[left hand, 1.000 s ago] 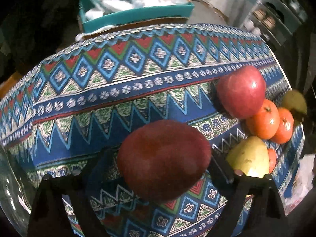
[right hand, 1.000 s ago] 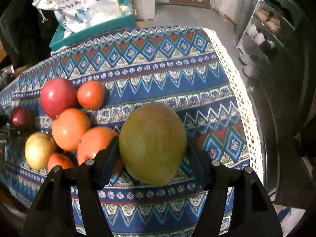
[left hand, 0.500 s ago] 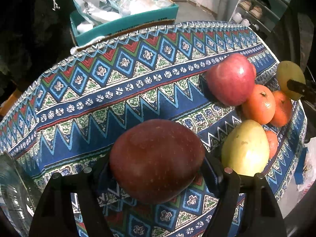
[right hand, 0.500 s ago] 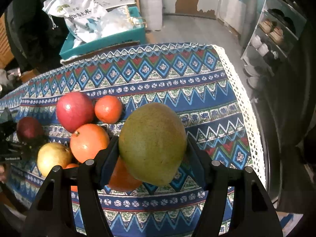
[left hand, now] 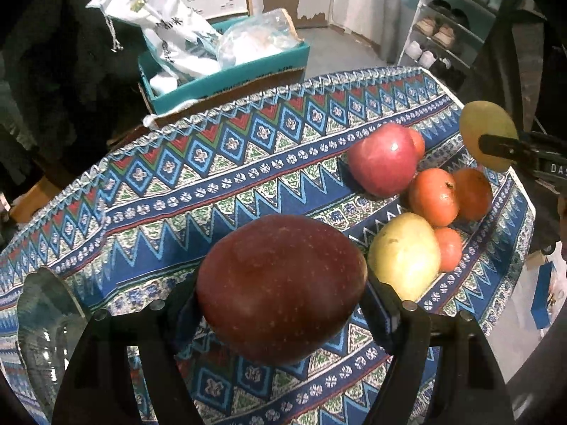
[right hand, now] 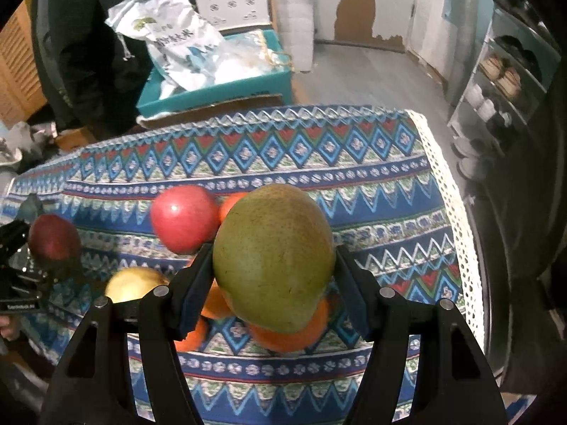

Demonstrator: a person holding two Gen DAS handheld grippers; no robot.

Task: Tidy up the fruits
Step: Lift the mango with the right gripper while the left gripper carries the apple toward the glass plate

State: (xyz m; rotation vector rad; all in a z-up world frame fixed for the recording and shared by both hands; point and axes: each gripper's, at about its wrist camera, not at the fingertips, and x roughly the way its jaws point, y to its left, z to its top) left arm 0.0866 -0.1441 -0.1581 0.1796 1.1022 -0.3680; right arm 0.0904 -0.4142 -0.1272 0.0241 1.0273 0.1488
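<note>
My left gripper (left hand: 283, 283) is shut on a dark red apple (left hand: 276, 304) and holds it above the patterned tablecloth (left hand: 177, 177). My right gripper (right hand: 273, 265) is shut on a green pear (right hand: 274, 248), lifted over the fruit pile. On the cloth lie a pink-red apple (left hand: 382, 159), two oranges (left hand: 434, 194), a yellow pear (left hand: 404, 255) and a small orange (left hand: 448, 248). The right wrist view shows the dark red apple (right hand: 53, 241) at far left. The left wrist view shows the green pear (left hand: 487, 134) at far right.
A clear glass bowl (left hand: 46, 318) stands at the cloth's near left corner. Behind the table a teal box (left hand: 226, 74) holds plastic bags. A shoe rack (left hand: 446, 35) stands at the back right. The table's lace edge (right hand: 457, 212) drops off on the right.
Both grippers have risen with their fruit, and the table looks farther below. The left jaws drew in on the dark red apple early on, then held.
</note>
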